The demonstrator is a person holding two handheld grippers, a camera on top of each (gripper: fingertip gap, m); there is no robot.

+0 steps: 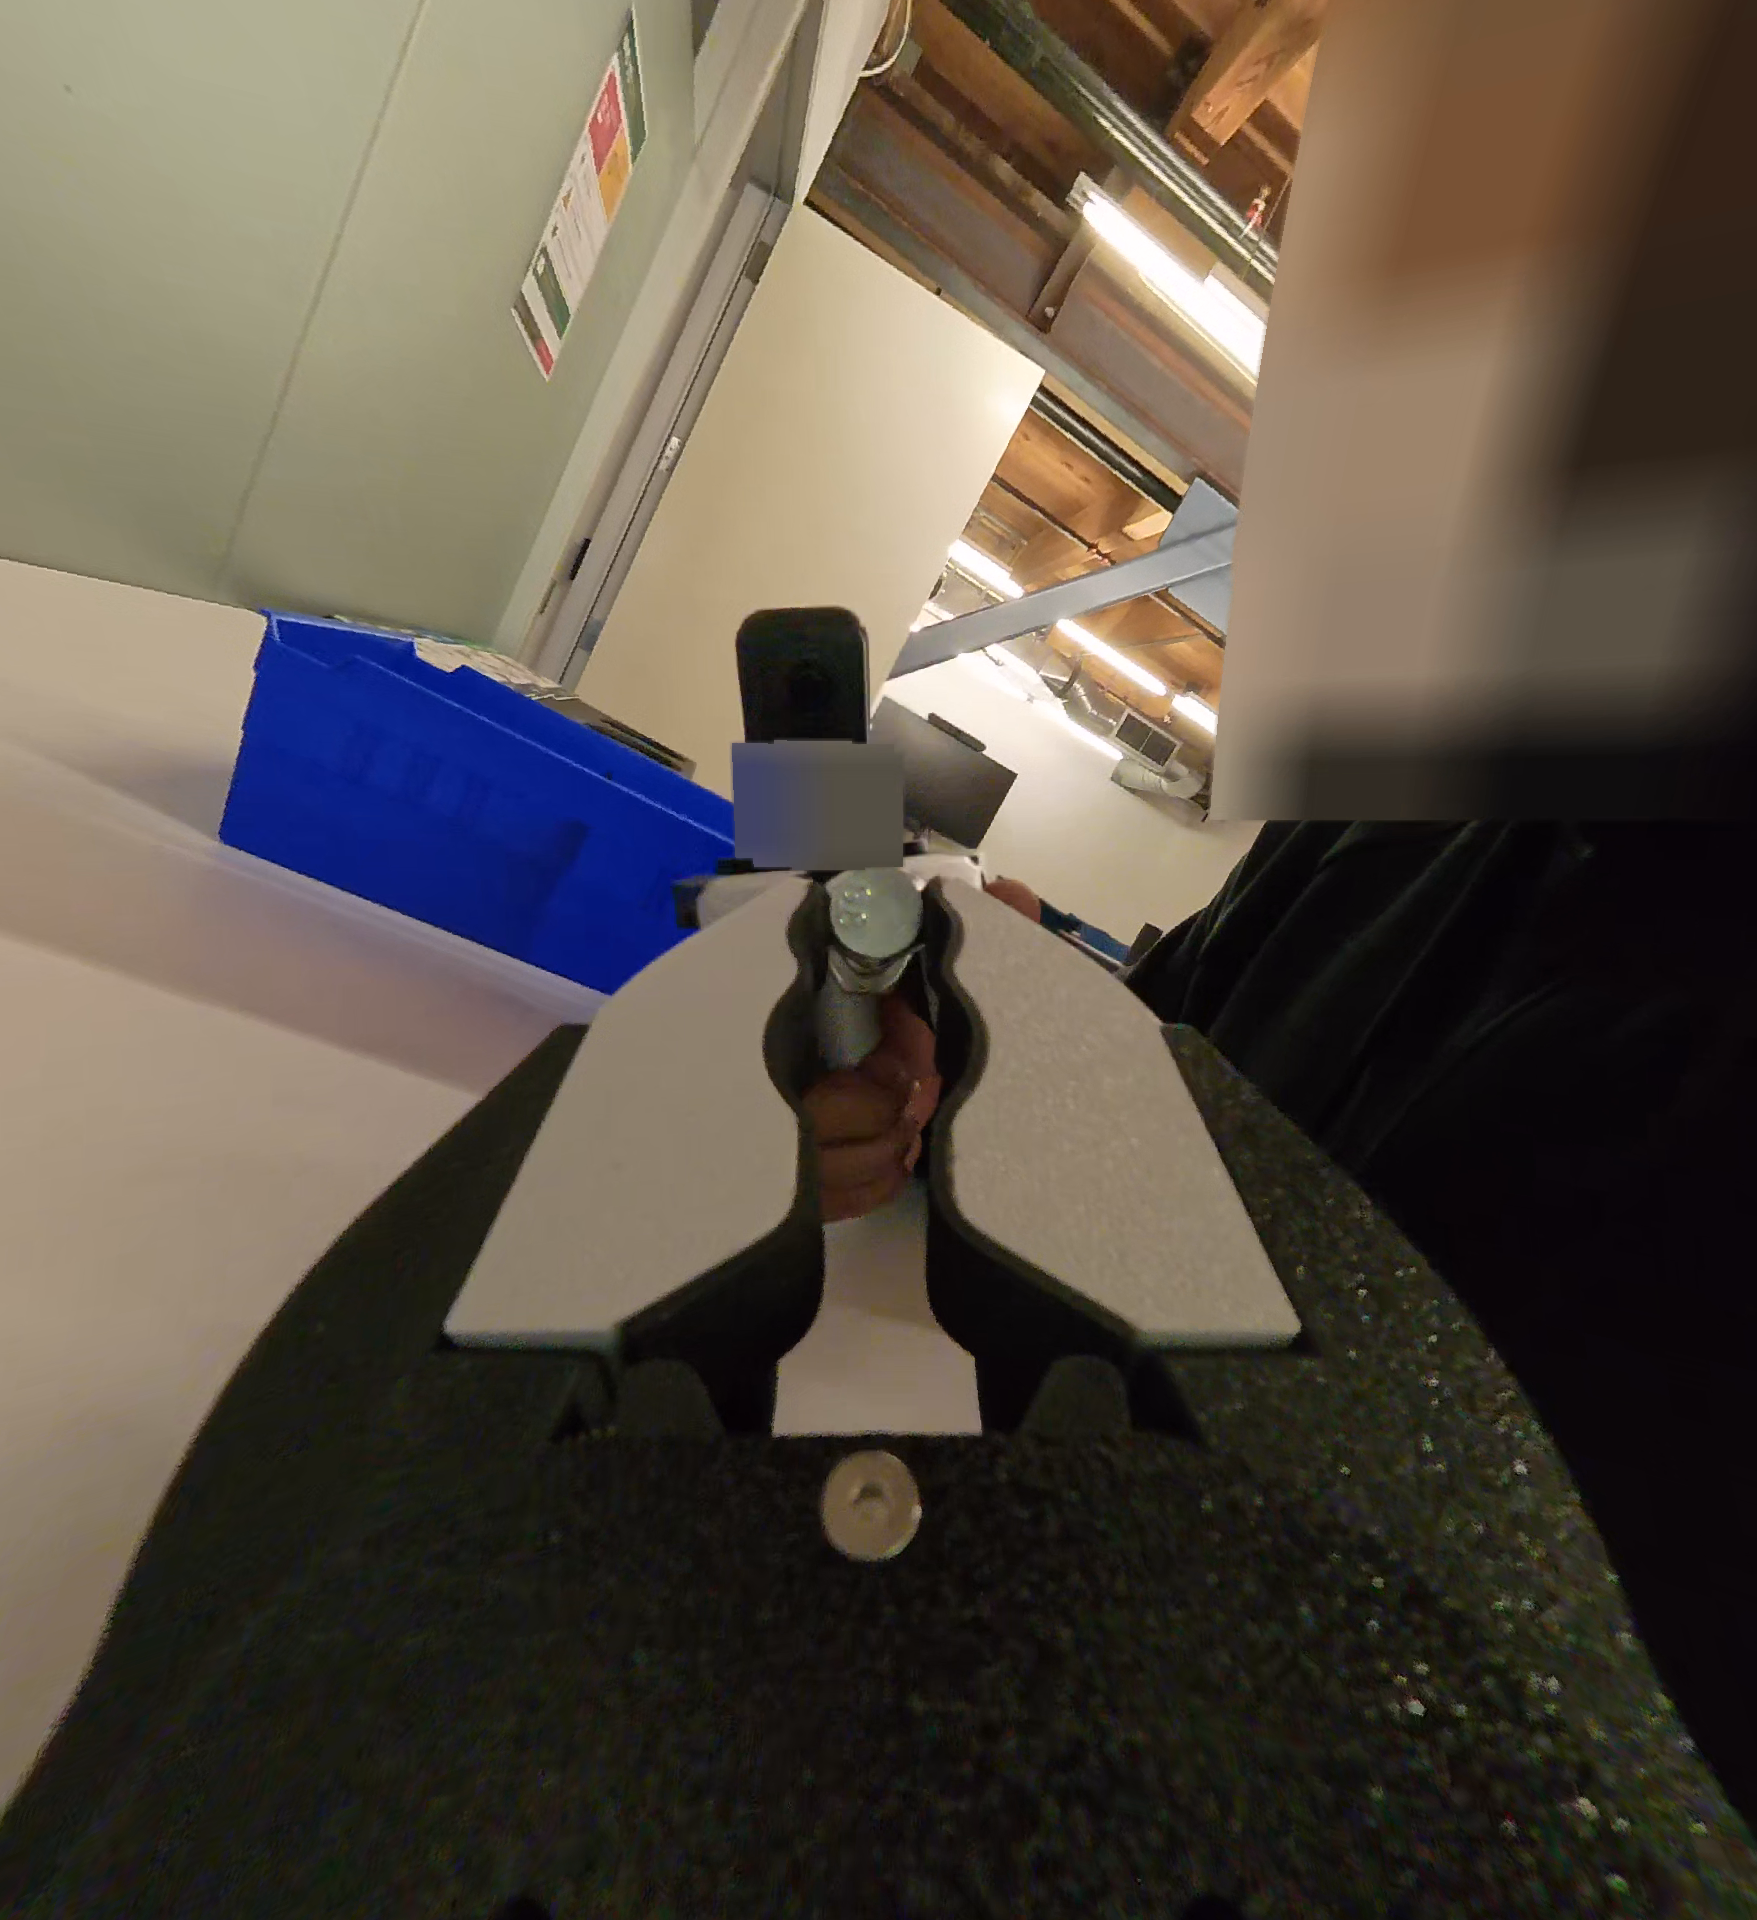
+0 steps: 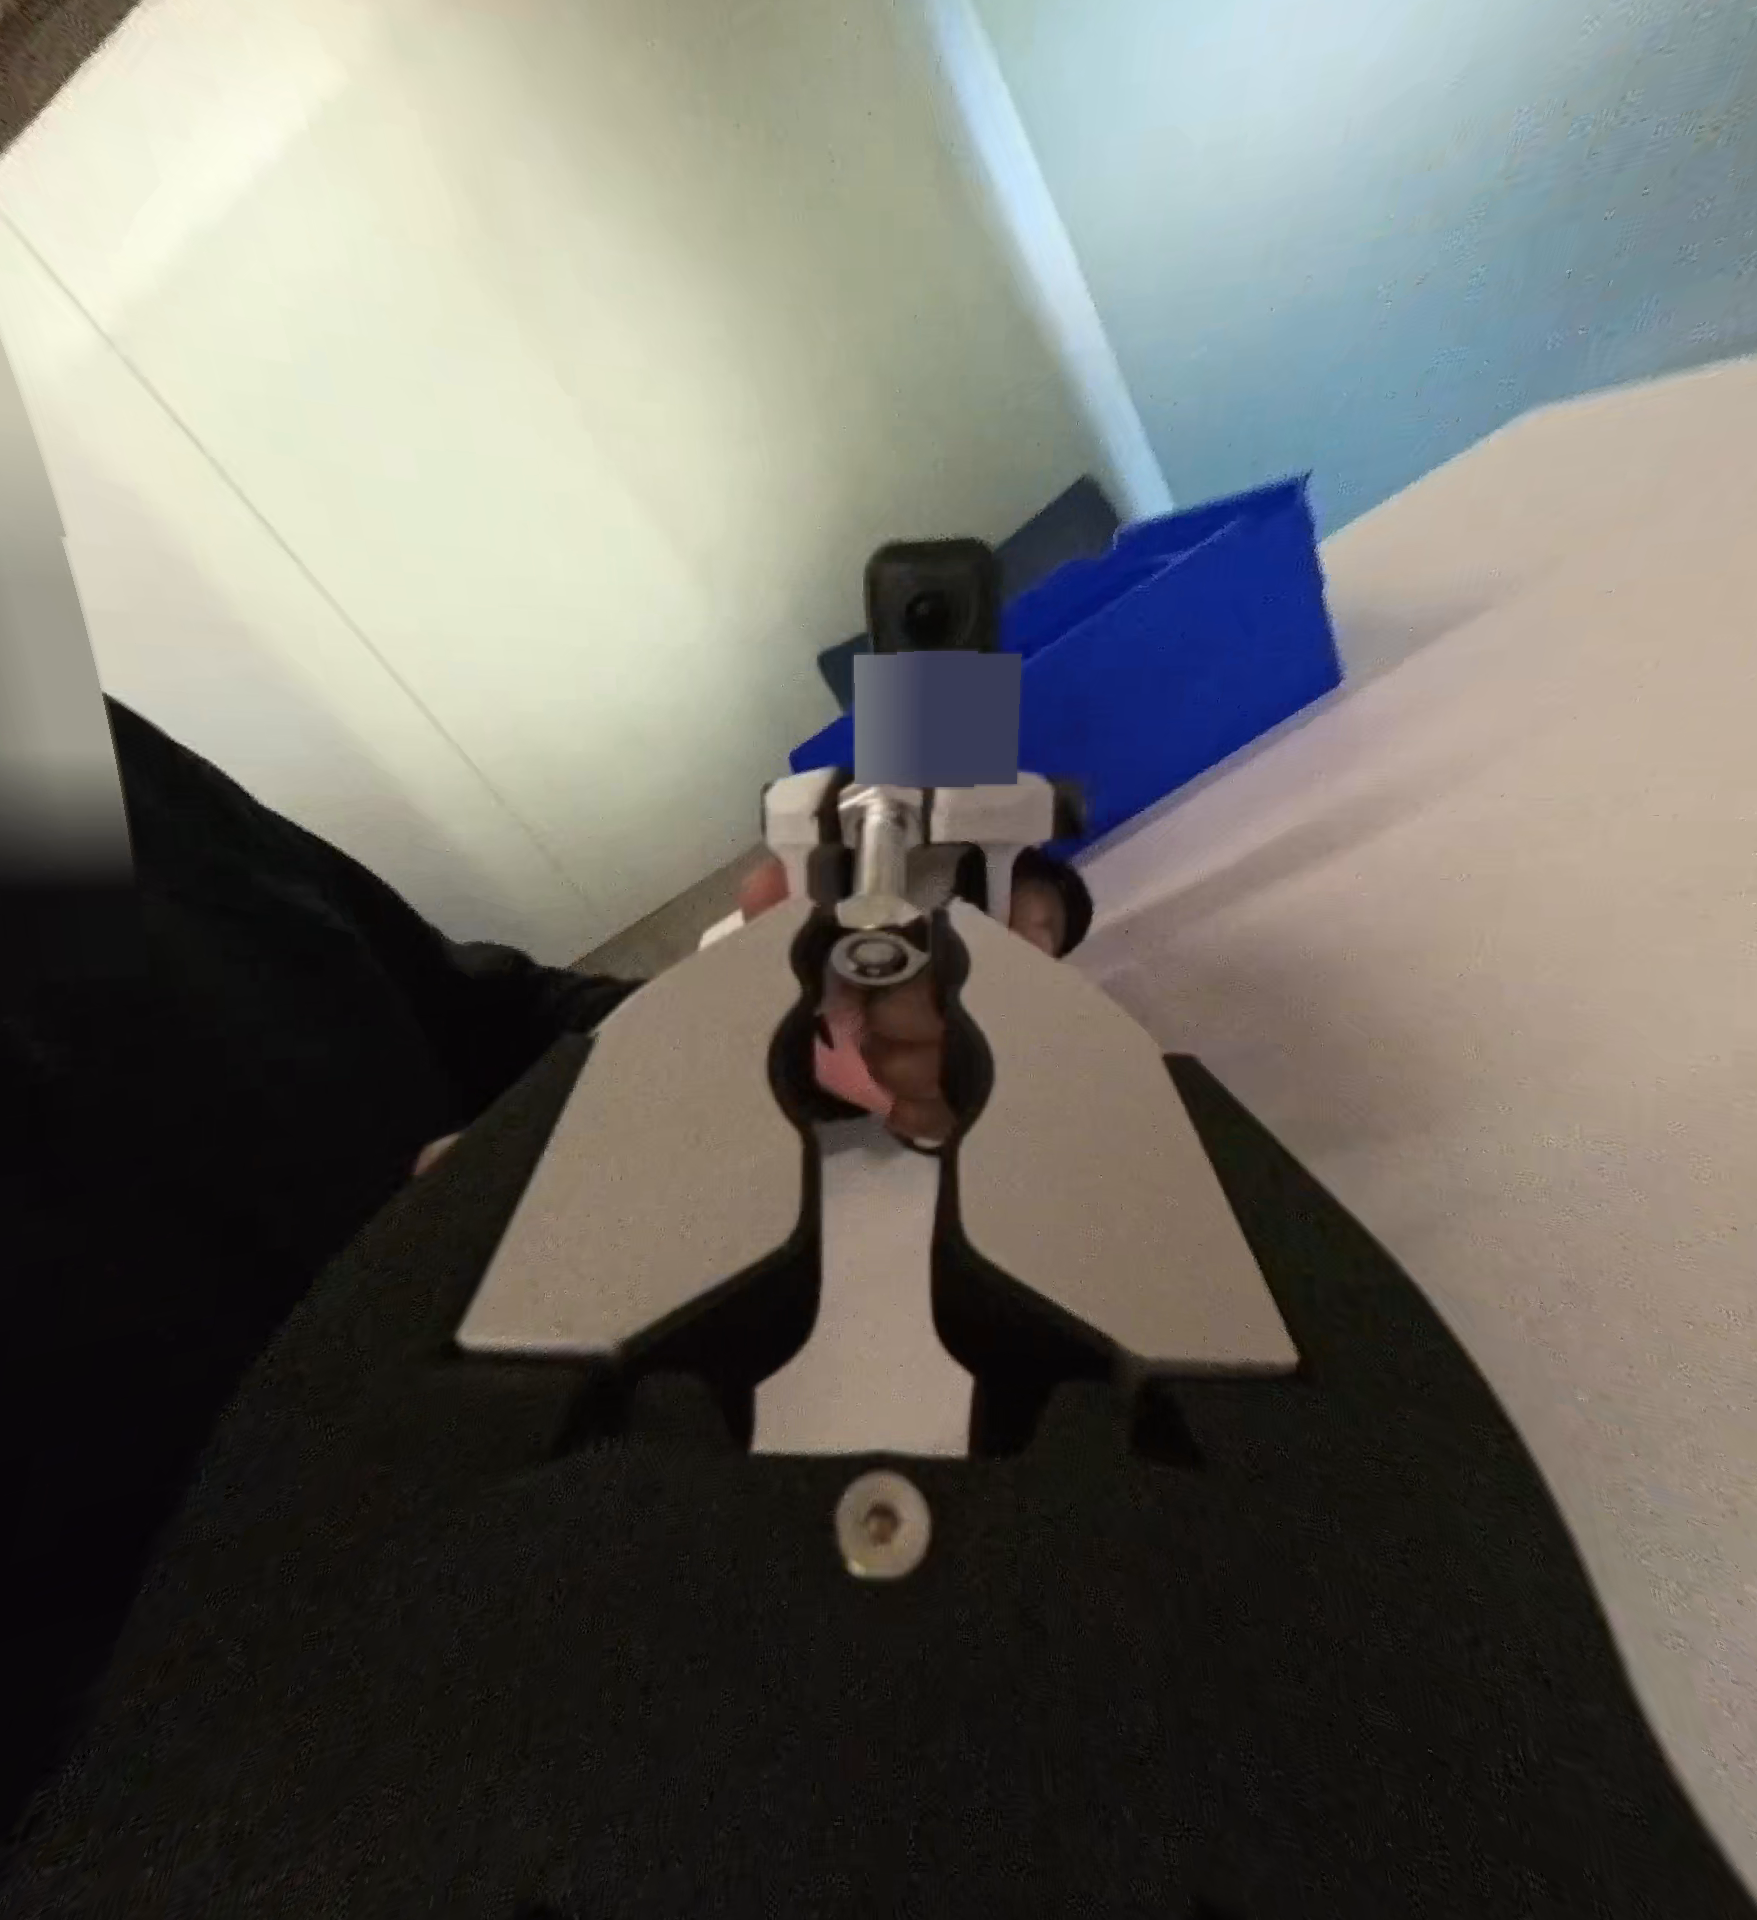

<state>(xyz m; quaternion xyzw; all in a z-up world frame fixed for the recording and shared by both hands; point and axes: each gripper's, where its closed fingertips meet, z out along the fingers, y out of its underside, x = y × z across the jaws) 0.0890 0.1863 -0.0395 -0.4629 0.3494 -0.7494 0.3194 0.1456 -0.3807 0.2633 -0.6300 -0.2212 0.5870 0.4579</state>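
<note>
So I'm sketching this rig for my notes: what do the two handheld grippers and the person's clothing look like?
Both match. The left gripper and right gripper each have a speckled black body with a silver screw at its centre, and two flat light-grey fingers with wavy black inner edges. A black camera stands atop the opposite gripper. The person wears a black sleeve.

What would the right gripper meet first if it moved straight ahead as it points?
Probably the silver bolt's hex head, held in the left gripper's tongs, just beyond the dark ring in the right gripper; their separation is hard to judge.
</note>
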